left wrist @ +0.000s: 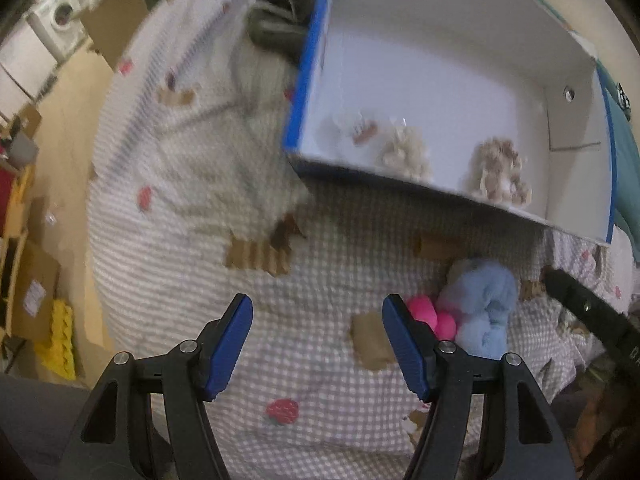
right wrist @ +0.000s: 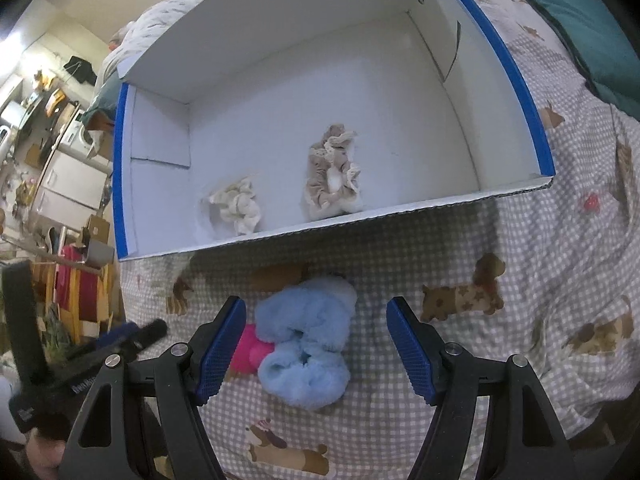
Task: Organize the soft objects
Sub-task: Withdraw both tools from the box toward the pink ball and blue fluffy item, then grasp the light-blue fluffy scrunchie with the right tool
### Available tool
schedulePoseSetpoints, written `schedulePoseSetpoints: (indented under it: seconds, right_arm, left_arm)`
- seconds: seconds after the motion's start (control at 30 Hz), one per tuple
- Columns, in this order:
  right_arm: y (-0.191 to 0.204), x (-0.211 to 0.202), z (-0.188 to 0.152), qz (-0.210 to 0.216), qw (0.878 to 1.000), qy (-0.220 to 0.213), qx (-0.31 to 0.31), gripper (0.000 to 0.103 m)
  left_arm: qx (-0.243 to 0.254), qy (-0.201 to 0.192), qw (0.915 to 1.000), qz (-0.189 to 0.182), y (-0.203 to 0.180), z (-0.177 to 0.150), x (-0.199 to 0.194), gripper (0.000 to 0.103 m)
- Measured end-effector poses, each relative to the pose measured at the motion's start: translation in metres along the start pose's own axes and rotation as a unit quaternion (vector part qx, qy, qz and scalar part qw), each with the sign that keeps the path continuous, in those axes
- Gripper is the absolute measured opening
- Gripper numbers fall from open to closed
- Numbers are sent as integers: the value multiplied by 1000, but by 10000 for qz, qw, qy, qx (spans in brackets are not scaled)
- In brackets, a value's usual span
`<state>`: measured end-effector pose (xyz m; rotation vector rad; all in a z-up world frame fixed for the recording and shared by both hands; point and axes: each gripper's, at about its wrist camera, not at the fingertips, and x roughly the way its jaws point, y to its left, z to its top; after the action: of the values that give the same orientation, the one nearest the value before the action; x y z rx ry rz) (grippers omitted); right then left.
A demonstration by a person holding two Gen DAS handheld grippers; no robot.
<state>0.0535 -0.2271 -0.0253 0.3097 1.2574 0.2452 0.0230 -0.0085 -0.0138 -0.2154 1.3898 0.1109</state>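
Observation:
A white cardboard box with blue edges (right wrist: 532, 128) lies on the checked bedspread and holds a cream scrunchie (right wrist: 238, 210) and a beige lace scrunchie (right wrist: 334, 172). In the left wrist view the box (left wrist: 308, 80) shows these scrunchies, the cream one (left wrist: 406, 152) and the beige one (left wrist: 500, 168), plus a blurred pale item (left wrist: 358, 130). A fluffy light-blue scrunchie (right wrist: 306, 340) and a pink soft item (right wrist: 250, 352) lie in front of the box. My right gripper (right wrist: 316, 344) is open just above and around the blue scrunchie. My left gripper (left wrist: 318, 344) is open and empty, left of the pink item (left wrist: 432, 316) and the blue scrunchie (left wrist: 480, 308).
The bedspread (right wrist: 560, 280) has dog and strawberry prints. A grey-white furry throw (left wrist: 256, 76) lies left of the box. A teal pillow (right wrist: 580, 28) sits at the far right. Beyond the bed's left edge are cardboard boxes (left wrist: 116, 20) and a washing machine (left wrist: 56, 20).

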Motion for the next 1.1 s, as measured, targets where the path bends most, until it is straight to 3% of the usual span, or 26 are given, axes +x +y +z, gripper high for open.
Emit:
schedulePoseSetpoints:
  seconds: [0.1, 0.17, 0.33, 0.43, 0.5, 0.53, 0.57, 0.6, 0.9, 1.1]
  right_arm:
    - [-2, 3, 1, 35, 9999, 54, 83, 77]
    - [-1, 3, 1, 39, 9999, 45, 82, 77]
    - [0, 2, 1, 21, 10000, 50, 45, 77]
    - [-1, 4, 2, -42, 10000, 69, 53, 77]
    - [-2, 7, 2, -95, 9999, 103, 61, 77]
    - [-3, 8, 3, -122, 9998, 122, 59, 77]
    - [-4, 9, 3, -159, 9998, 134, 60, 77]
    - [-6, 10, 3, -191, 9997, 138, 73, 77]
    - [-15, 15, 4, -238, 9994, 197, 184, 77]
    - [-12, 35, -2, -173, 9979, 629, 62, 77]
  left_arm:
    - [157, 377, 9991, -103, -10, -5, 20, 64]
    - [218, 652, 9976, -110, -14, -9, 34, 45]
    - [30, 1025, 9934, -517, -21, -7, 54, 44]
    - [424, 1170, 9913, -426, -38, -4, 64, 44]
    - [414, 1140, 9922, -297, -40, -3, 71, 43]
    - [303, 1148, 9922, -387, -37, -2, 72, 34]
    - [235, 1158, 9920, -448, -36, -2, 72, 15]
    - [222, 1194, 9915, -473, -35, -2, 72, 13]
    - [141, 523, 9971, -537, -19, -1, 31, 7]
    - [-21, 73, 9989, -461, 2, 0, 4, 7]
